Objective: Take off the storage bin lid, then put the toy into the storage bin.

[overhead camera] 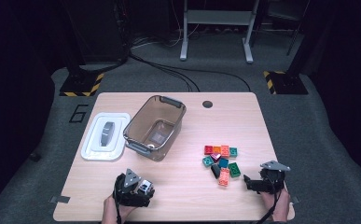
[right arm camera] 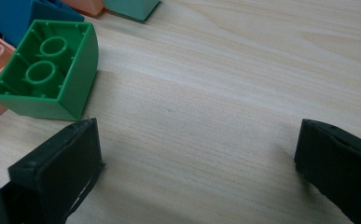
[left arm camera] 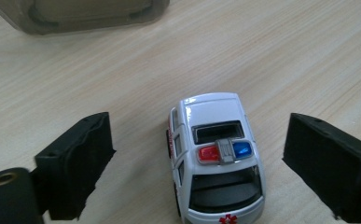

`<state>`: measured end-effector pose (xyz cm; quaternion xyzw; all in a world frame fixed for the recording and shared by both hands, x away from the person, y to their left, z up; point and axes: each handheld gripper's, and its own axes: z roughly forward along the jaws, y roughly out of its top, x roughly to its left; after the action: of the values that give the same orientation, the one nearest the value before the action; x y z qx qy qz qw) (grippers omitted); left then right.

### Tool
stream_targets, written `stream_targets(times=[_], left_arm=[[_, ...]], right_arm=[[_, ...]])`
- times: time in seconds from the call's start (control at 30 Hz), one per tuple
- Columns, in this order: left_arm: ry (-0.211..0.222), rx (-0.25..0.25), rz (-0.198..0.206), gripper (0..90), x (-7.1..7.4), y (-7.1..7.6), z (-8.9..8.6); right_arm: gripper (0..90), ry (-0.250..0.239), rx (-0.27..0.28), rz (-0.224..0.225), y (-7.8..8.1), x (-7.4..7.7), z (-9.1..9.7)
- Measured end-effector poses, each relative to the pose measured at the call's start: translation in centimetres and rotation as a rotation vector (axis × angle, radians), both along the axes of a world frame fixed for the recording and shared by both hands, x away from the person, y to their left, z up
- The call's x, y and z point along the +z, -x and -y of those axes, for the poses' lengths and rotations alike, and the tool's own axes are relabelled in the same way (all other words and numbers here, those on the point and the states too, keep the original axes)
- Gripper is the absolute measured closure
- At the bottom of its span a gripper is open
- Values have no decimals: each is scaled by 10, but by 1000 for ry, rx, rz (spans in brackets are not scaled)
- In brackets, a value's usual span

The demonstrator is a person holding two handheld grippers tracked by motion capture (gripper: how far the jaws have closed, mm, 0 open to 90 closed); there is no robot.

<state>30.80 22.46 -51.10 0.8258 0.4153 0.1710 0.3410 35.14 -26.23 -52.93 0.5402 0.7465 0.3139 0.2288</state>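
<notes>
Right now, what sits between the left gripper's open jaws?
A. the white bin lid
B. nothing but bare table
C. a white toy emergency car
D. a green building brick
C: in the left gripper view, the white toy car with red and blue roof lights stands on the table between the parted jaws, touching neither.

Bright, evenly lit table (overhead camera: 178,196), dark surroundings, soft close-up shadows.

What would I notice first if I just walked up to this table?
Probably the bright pile of toy bricks on the right side of the wooden table, just ahead of the right gripper. Next, the little white toy ambulance with red and blue lights, sitting between the open jaws of the left gripper. Behind it stands a see-through grey bin, with its white lid lying flat to its left.
</notes>
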Motion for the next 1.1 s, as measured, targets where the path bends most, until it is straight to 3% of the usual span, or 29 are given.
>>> stream_targets(times=[0.27,0.3,0.33,0.4,0.5,0.63,0.8,1.0,1.1], left_arm=[[-35,2,-4,219,-9,4,6],[-41,-3,-3,290,-9,4,6],[-35,1,5,290,-8,5,6],[-36,-3,12,426,-8,6,7],[-22,5,24,462,-9,7,6],[-15,4,21,470,-9,7,6],[-7,14,58,473,-5,9,3],[20,29,74,473,5,5,-7],[23,25,65,474,7,3,-9]], right_arm=[[0,0,0,1,0,0,0],[0,2,1,0,0,0,0],[0,2,1,0,0,0,0],[0,2,1,0,0,0,0],[0,1,1,0,0,0,0],[0,2,1,0,0,0,0],[0,1,1,0,0,0,0],[0,1,2,0,0,0,0],[0,1,2,0,0,0,0]])
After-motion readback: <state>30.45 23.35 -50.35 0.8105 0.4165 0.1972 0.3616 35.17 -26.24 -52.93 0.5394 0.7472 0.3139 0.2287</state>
